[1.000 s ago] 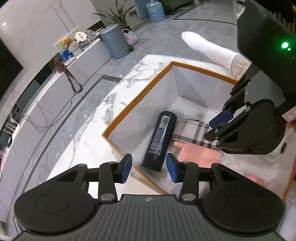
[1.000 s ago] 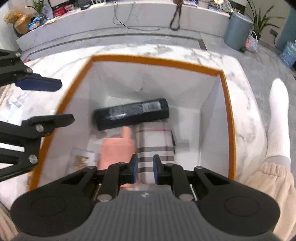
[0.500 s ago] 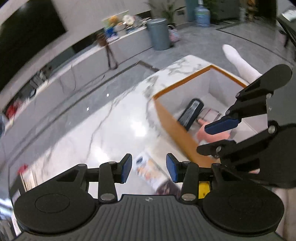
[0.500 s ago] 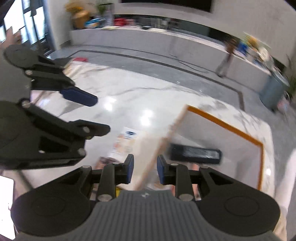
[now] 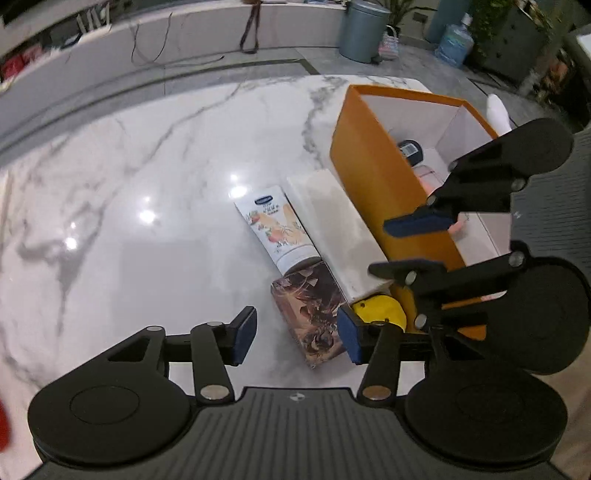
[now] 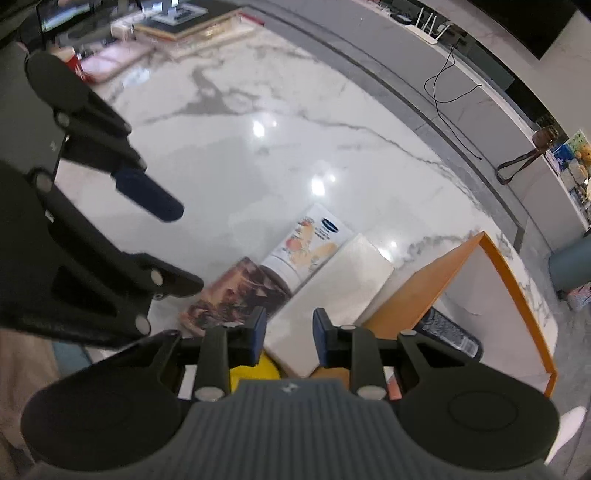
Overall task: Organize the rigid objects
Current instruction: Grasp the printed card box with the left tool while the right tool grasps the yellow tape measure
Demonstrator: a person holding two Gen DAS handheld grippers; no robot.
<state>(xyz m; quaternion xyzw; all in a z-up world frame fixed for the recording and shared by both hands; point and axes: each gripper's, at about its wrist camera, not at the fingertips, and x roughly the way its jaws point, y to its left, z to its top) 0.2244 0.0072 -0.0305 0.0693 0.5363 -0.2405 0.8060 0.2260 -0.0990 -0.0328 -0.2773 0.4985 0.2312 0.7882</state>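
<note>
On the marble table beside the orange box [image 5: 388, 192] lie a white printed tube [image 5: 277, 229], a plain white box [image 5: 340, 229], a brown patterned box [image 5: 314, 306] and a yellow object [image 5: 380, 312]. My left gripper [image 5: 295, 339] hovers over the brown patterned box [image 6: 236, 295]; its jaws are opening and the pads press on nothing. My right gripper [image 6: 289, 338] stands open by a narrow gap above the near end of the white box [image 6: 332, 288], holding nothing. Each gripper shows in the other's view: the right gripper [image 5: 406, 243] and the left gripper [image 6: 166, 240].
The orange box [image 6: 424, 291] holds a black bottle [image 6: 447, 332] and a pink item, partly hidden. The tube [image 6: 314, 243] points away across bare marble. Books and clutter lie at the table's far corner [image 6: 177, 29]. A grey bin [image 5: 362, 29] stands on the floor beyond.
Both grippers swung from above the orange box's inside to over the items lying on the table beside it. The left jaws stand wider apart, the right slightly wider.
</note>
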